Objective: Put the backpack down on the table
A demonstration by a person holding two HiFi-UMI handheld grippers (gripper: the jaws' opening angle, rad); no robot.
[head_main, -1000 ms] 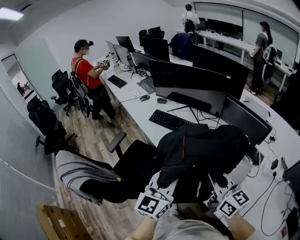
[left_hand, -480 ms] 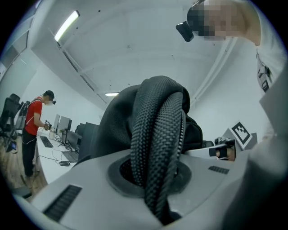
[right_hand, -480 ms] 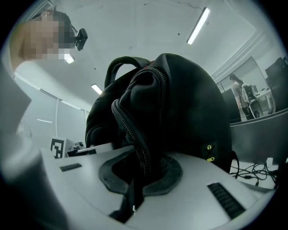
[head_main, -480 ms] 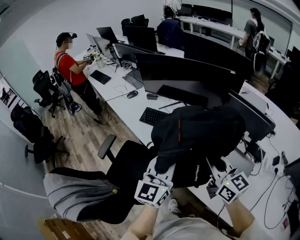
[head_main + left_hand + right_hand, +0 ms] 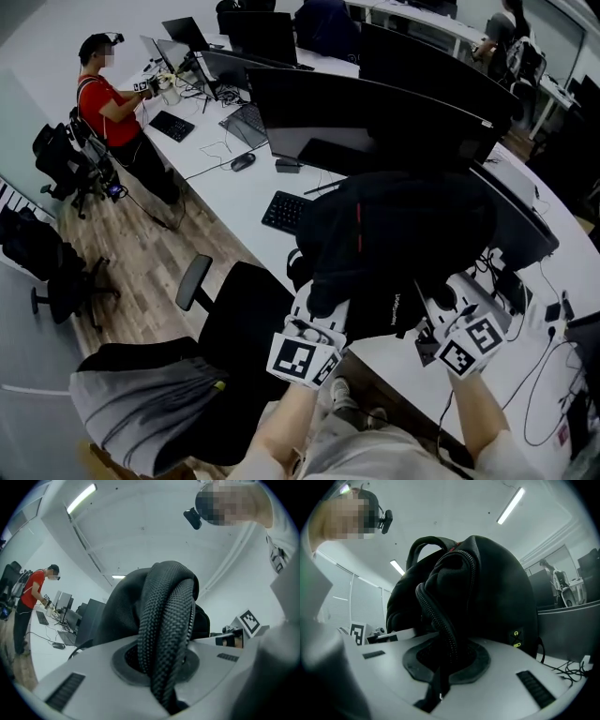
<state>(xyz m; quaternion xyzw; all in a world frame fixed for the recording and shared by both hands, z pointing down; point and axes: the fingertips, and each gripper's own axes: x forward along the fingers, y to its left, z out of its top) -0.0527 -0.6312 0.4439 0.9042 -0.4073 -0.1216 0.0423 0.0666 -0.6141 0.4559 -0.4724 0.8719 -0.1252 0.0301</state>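
Observation:
A black backpack [image 5: 398,244] with a red stripe hangs in the air over the near edge of the white table [image 5: 234,202], in front of a large monitor. My left gripper [image 5: 323,314] is shut on a woven black strap [image 5: 164,634] at the pack's left side. My right gripper [image 5: 441,305] is shut on a zipped fold of the pack [image 5: 440,625] at its right side. In the right gripper view the backpack [image 5: 487,592] fills the middle, with its carry handle on top. The fingertips of both grippers are hidden by fabric.
A keyboard [image 5: 286,211] and a mouse [image 5: 243,161] lie on the table by the big monitor [image 5: 375,117]. A black office chair [image 5: 234,328] with a grey jacket stands at my left. A person in a red shirt [image 5: 108,103] works further along the table. Cables [image 5: 553,375] lie at the right.
Both grippers have carried the backpack forward toward the table; it now hangs over the table's near edge and the keyboard, and the chair has slid back in the picture.

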